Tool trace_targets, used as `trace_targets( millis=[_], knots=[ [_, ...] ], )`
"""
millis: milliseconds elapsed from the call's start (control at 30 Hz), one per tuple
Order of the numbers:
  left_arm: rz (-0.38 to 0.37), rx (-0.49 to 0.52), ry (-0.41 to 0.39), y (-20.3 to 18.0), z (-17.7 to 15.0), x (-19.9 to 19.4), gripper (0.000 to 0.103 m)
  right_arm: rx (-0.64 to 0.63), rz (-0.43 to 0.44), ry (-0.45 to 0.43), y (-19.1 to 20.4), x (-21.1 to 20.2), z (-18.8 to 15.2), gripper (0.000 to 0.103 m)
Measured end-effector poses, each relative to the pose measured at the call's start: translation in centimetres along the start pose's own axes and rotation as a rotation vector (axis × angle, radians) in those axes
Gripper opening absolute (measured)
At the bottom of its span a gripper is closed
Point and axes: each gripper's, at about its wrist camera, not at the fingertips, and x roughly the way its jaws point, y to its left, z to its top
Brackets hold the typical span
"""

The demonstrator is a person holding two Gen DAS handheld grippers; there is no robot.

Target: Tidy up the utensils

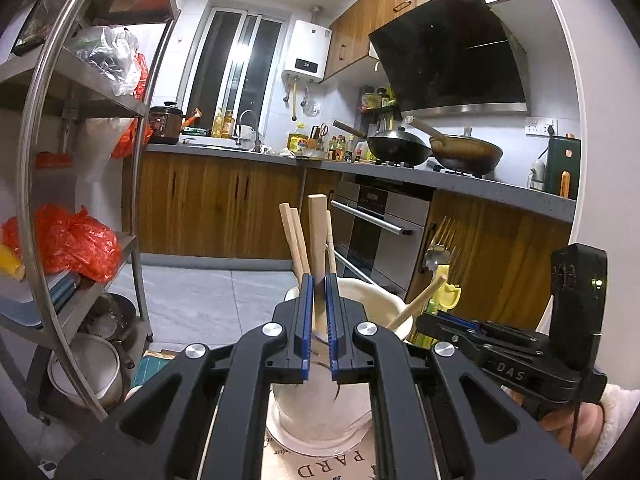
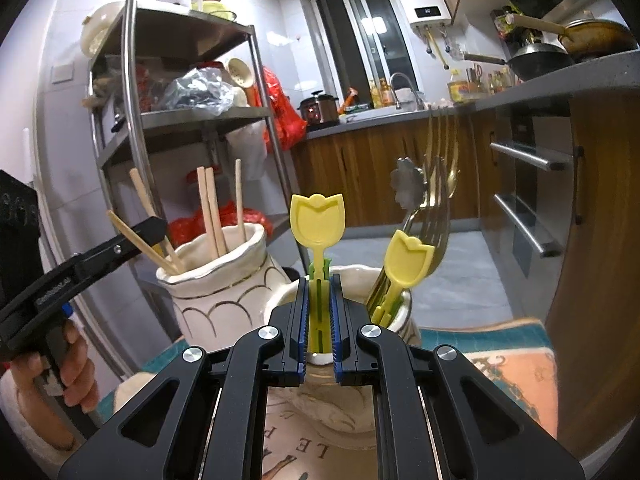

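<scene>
Left gripper (image 1: 319, 322): nearest the left wrist camera; jaws clenched on a wooden chopstick (image 1: 318, 240), held upright with its lower end inside the left cup (image 1: 384, 304).
Left cup: cream, standing on the table beside the right cup; four more chopsticks (image 2: 212, 212) inside, two of them leaning outward.
Right gripper (image 2: 319, 316): nearest the right wrist camera; jaws clamped on the green stem of a yellow tulip-shaped plastic spoon (image 2: 317, 216), stem reaching down into the right cup (image 2: 404, 304).
Right cup: cream, holding a second yellow spoon (image 2: 408, 260), gold forks (image 2: 440, 184) and a flower-topped metal piece.
Table: patterned cloth (image 2: 520, 360) under both cups.
Step in hand: sorting by kind, chopsticks to the left cup, spoons and forks to the right; both pieces look partly lowered.
Next move: probably lower each piece until it rests among the others, then part the jaws and lift straight up, without catching neighbouring handles or tipping a cup.
</scene>
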Motion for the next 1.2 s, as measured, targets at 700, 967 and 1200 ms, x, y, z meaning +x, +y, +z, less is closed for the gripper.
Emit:
trace_targets(
  millis=[700, 967, 1200],
  knots=[
    [0.053, 0.019, 0.064, -0.2, -3.0, -3.0, 0.02, -0.052, -0.037, -0.025, 1.9, -5.6, -1.6, 0.041],
    [0.109, 0.058, 0.119, -1.2, -5.3, -4.5, 0.038, -0.11, -0.124, -0.009, 2.3, -8.3, -3.6, 0.066],
    [0.143, 0.096, 0.102, -2.1, -6.5, -5.9, 0.071, -0.124, -0.186, -0.029, 1.9, -9.6, -4.4, 0.081]
  ],
)
